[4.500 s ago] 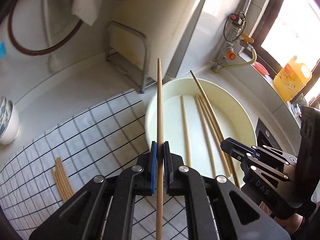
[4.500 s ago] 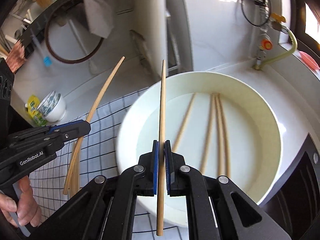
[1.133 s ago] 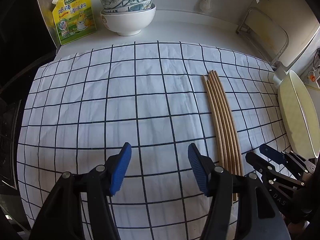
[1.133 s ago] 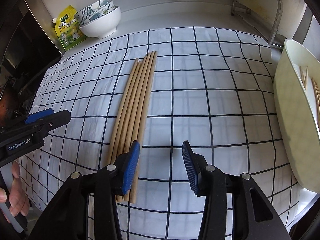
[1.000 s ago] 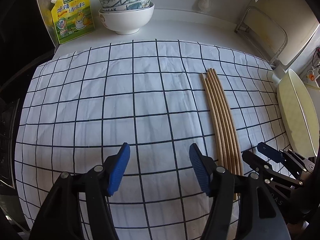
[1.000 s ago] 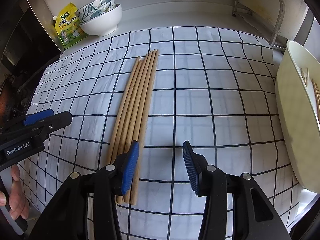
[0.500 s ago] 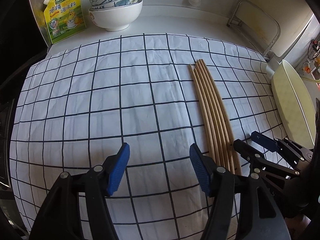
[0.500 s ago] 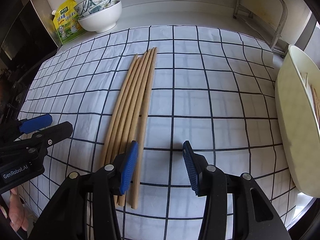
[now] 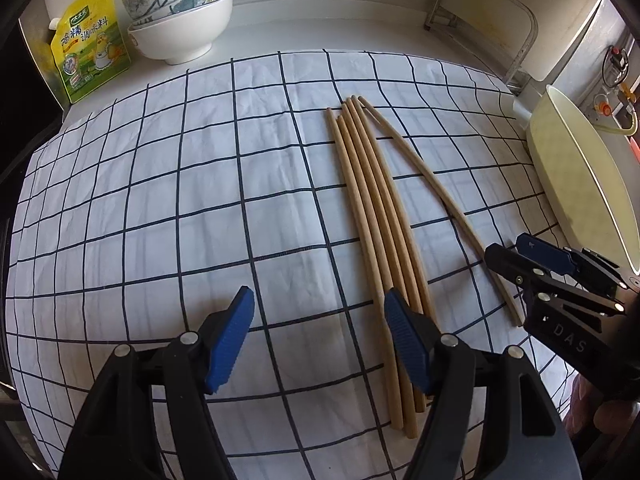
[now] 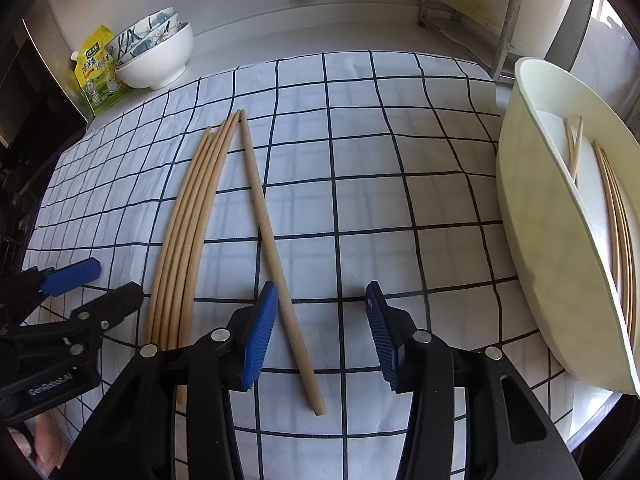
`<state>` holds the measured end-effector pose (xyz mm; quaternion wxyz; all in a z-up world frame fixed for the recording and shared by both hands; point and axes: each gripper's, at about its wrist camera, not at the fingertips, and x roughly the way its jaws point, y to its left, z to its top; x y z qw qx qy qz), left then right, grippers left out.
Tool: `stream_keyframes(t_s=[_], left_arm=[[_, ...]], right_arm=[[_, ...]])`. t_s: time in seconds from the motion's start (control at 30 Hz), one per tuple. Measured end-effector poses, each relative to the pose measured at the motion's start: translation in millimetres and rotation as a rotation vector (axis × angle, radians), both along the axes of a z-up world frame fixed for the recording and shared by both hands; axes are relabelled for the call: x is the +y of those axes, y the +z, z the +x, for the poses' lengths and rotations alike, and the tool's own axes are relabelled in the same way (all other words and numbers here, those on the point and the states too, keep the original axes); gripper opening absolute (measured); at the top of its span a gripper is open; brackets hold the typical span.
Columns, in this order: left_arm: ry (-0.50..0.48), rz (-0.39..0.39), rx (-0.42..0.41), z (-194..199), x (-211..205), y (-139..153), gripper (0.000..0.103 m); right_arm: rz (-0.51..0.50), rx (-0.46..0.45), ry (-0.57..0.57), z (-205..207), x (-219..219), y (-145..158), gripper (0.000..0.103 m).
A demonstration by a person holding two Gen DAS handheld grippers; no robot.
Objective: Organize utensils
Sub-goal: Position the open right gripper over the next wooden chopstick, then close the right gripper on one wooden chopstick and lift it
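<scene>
Several wooden chopsticks (image 9: 372, 216) lie side by side on a white checked cloth (image 9: 160, 200). One chopstick (image 9: 436, 196) lies apart, angled off to the right of the bundle; it also shows in the right wrist view (image 10: 272, 248) beside the bundle (image 10: 188, 232). More chopsticks (image 10: 616, 216) lie in a cream basin (image 10: 536, 248) at the right. My left gripper (image 9: 318, 340) is open and empty, low over the bundle's near ends. My right gripper (image 10: 320, 332) is open and empty over the stray chopstick's near end.
Stacked bowls (image 9: 180, 24) and a yellow seasoning pouch (image 9: 90, 56) stand at the back left. A metal rack (image 10: 480, 4) stands at the back right. The basin (image 9: 576, 184) sits off the cloth's right edge. The cloth's near edge is close below both grippers.
Both grippers held a chopstick over the basin 4.5 s ago; both are now open and empty over the cloth. In the last half second one chopstick has swung out from the bundle to the right.
</scene>
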<state>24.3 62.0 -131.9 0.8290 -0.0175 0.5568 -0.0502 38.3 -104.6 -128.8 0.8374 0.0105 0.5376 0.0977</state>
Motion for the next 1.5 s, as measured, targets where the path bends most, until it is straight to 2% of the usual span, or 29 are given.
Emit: stream_keyframes(t_s=[0.53, 0.63, 0.9, 1.13, 1.23, 1.3, 1.33, 1.37, 1.4, 1.43, 1.47, 1.5], left_arm=[[0.005, 0.055, 0.009, 8.1, -5.6, -8.5, 0.069], [-0.009, 0.095, 0.01, 4.3, -8.8, -10.5, 0.068], [0.047, 0.092, 0.01, 14.9, 10.7, -11.5, 0.069], [0.05, 0.089, 0.0, 32.0, 9.2, -10.6, 0.067], [0.043, 0.088, -0.01, 38.5, 6.1, -9.5, 0.058], [0.035, 0.086, -0.016, 42.1, 2.0, -8.1, 0.045], [0.031, 0.084, -0.018, 43.3, 0.6, -7.4, 0.041], [0.027, 0.082, -0.019, 44.5, 0.1, -7.0, 0.031], [0.023, 0.076, -0.019, 45.3, -0.1, -6.5, 0.02], [0.02, 0.068, -0.015, 46.6, -0.5, -6.4, 0.016], [0.018, 0.057, -0.012, 45.4, -0.5, -6.0, 0.009], [0.018, 0.051, -0.007, 44.4, 0.3, -6.3, 0.008]], right_arm=[[-0.003, -0.005, 0.018, 1.2, 1.9, 2.0, 0.044], [-0.004, -0.006, 0.022, 2.0, 3.1, 1.8, 0.044], [-0.029, -0.006, 0.042, 7.9, 7.6, -2.5, 0.044], [-0.095, -0.032, 0.088, 16.9, 21.1, -7.2, 0.044], [-0.111, -0.049, 0.112, 18.3, 27.0, -7.9, 0.044], [-0.108, -0.056, 0.128, 18.2, 29.9, -7.7, 0.04], [-0.106, -0.058, 0.137, 18.3, 31.8, -7.4, 0.035], [-0.106, -0.06, 0.148, 18.1, 33.4, -7.2, 0.032], [-0.109, -0.062, 0.159, 17.8, 35.3, -7.0, 0.025], [-0.11, -0.062, 0.169, 18.6, 37.6, -6.8, 0.015], [-0.112, -0.06, 0.174, 18.9, 38.9, -6.6, 0.01], [-0.107, -0.057, 0.175, 19.5, 38.5, -6.4, 0.007]])
